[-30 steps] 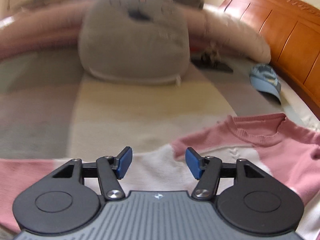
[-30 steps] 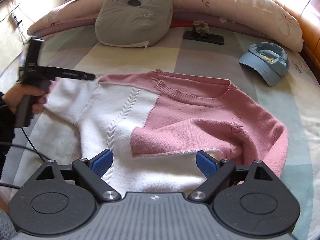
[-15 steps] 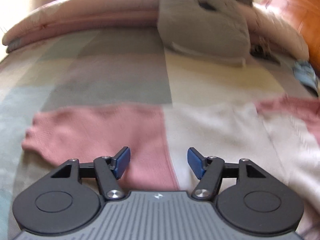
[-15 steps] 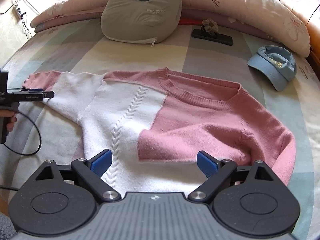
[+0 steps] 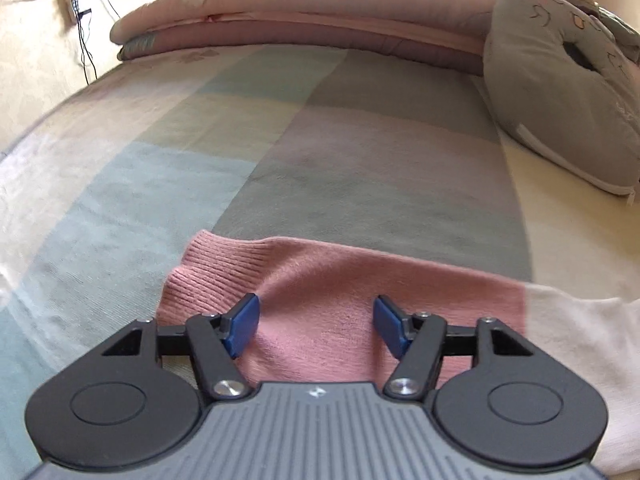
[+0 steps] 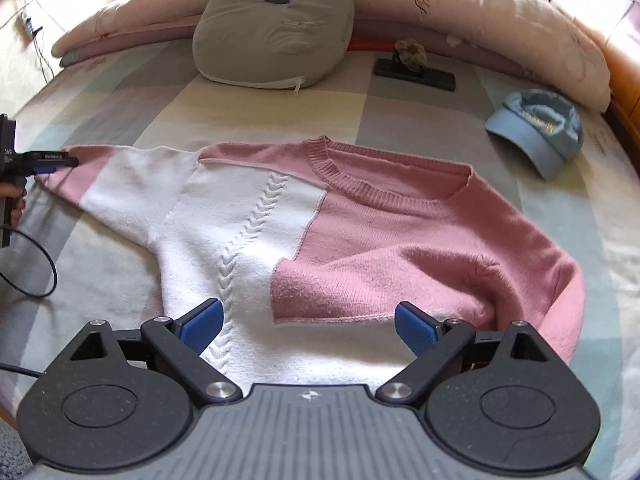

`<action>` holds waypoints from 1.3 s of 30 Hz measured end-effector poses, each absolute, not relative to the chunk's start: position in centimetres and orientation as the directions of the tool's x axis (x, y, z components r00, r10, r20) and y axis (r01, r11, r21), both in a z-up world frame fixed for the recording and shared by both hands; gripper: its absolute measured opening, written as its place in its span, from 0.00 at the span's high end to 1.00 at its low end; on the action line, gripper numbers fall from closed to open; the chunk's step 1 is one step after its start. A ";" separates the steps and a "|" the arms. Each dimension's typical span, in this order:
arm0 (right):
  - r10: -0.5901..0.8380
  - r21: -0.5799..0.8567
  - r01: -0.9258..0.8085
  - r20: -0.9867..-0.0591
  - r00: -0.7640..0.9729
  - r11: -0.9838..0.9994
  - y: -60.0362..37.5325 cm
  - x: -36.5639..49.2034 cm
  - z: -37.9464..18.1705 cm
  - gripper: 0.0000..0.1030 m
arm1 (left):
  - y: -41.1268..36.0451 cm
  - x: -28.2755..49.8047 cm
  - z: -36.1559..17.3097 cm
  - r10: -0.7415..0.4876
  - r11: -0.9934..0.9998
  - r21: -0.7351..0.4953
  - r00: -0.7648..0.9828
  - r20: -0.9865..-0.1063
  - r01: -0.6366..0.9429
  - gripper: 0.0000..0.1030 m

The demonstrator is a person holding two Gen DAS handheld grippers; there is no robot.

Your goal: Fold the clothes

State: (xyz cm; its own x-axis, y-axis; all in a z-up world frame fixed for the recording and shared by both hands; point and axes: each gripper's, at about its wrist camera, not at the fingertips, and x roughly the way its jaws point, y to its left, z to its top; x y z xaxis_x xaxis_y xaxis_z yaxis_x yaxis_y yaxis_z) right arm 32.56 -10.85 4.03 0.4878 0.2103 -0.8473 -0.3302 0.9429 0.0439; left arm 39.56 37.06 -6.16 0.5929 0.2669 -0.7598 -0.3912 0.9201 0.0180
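Little writing could be read: the black body of the left gripper (image 6: 48,159), seen from the right wrist view, carried a small white label too fine to make out, with letters like "DAS" on its side. The grey cushion (image 6: 276,20) bore a stitched cartoon face and a small embroidered word I could not read. The pink bolster (image 6: 480,12) behind it had cursive script, also illegible, and the blue cap (image 6: 536,132) showed yellow stitching on its front.

The right gripper (image 6: 307,324) hung with its jaws wide and nothing between them, above the white lower hem of the pink-and-white sweater (image 6: 360,240), which lay spread across the middle of the bed (image 6: 400,108), its right sleeve folded in over the chest.

The left gripper (image 5: 316,326) had jaws at middling width and closing, with the pink cuff (image 5: 224,276) of the left sleeve lying under and between them; the blue pads (image 5: 242,324) did not press it. A second before, this gripper had looked over the sweater's neckline toward the cushion; since then it had swept out along the sleeve to the cuff near the bed's left edge. The right gripper had hardly shifted.

Only the right wrist view showed the whole garment, the cap, a dark flat object (image 6: 414,72) with a brownish lump on it, and the hand (image 6: 14,204) gripping the left tool. Only the left wrist view showed the cuff's ribbing close up and the wall cables (image 5: 82,28).
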 end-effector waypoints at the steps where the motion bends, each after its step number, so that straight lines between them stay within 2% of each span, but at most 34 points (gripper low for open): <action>1: 0.211 0.045 -0.332 -0.848 0.486 0.942 -10.8 32.6 4.0 0.07 | 36.3 39.4 -5.7 0.212 0.936 -0.027 0.623 -0.753 -0.351 0.38; 3: 0.212 0.035 -0.348 -0.848 0.487 0.937 -10.3 32.6 4.1 0.06 | 34.3 39.4 -5.1 0.099 0.961 -0.101 0.660 -0.745 -0.258 0.31; 5: 0.207 0.015 -0.368 -0.846 0.491 0.930 -9.8 32.6 4.4 0.05 | 31.8 39.8 -5.0 -0.015 0.975 -0.159 0.670 -0.743 -0.154 0.29; 10: 0.198 -0.008 -0.378 -0.841 0.503 0.926 -9.8 32.3 5.0 0.04 | 26.0 40.7 -6.1 -0.110 0.993 -0.113 0.654 -0.748 0.038 0.26; 12: 0.187 -0.015 -0.362 -0.837 0.515 0.932 -10.5 32.1 5.2 0.04 | 25.1 41.1 -7.0 -0.066 0.997 -0.075 0.642 -0.764 0.012 0.23; 16: 0.150 -0.021 -0.297 -0.828 0.540 0.955 -12.9 31.3 5.7 0.04 | 23.1 41.3 -6.5 0.047 0.998 0.016 0.618 -0.785 -0.057 0.23; 20: 0.088 -0.027 -0.190 -0.818 0.569 0.981 -16.8 29.5 5.7 0.00 | 20.3 39.6 -4.8 -0.030 0.999 -0.046 0.628 -0.778 -0.009 0.22; 26: -0.007 -0.006 0.004 -0.839 0.543 1.000 -23.0 27.5 3.1 0.00 | 13.7 36.6 -2.7 -0.169 0.985 -0.116 0.619 -0.767 0.125 0.18; 31: 0.064 0.120 0.085 -0.873 0.484 0.989 -26.0 26.9 -0.5 0.00 | 8.4 35.4 -1.9 -0.267 0.964 -0.201 0.608 -0.747 0.176 0.17; 35: 0.138 0.214 0.101 -0.859 0.493 0.972 -26.7 28.0 -1.8 0.00 | 5.2 34.3 -1.7 -0.276 0.960 -0.184 0.595 -0.754 0.213 0.17; 39: 0.067 0.125 0.111 -0.905 0.421 0.986 -26.6 29.3 -4.2 0.00 | 3.9 33.2 -1.2 -0.255 0.965 -0.165 0.598 -0.760 0.201 0.17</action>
State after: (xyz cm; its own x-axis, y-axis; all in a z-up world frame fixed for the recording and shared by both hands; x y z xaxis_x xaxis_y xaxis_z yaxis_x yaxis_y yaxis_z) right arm 29.25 -26.63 -4.23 0.4206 0.0672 -0.9047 0.1108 0.9860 0.1247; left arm 33.19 3.93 -1.20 0.5981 -0.2549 -0.7598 0.2013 0.9655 -0.1655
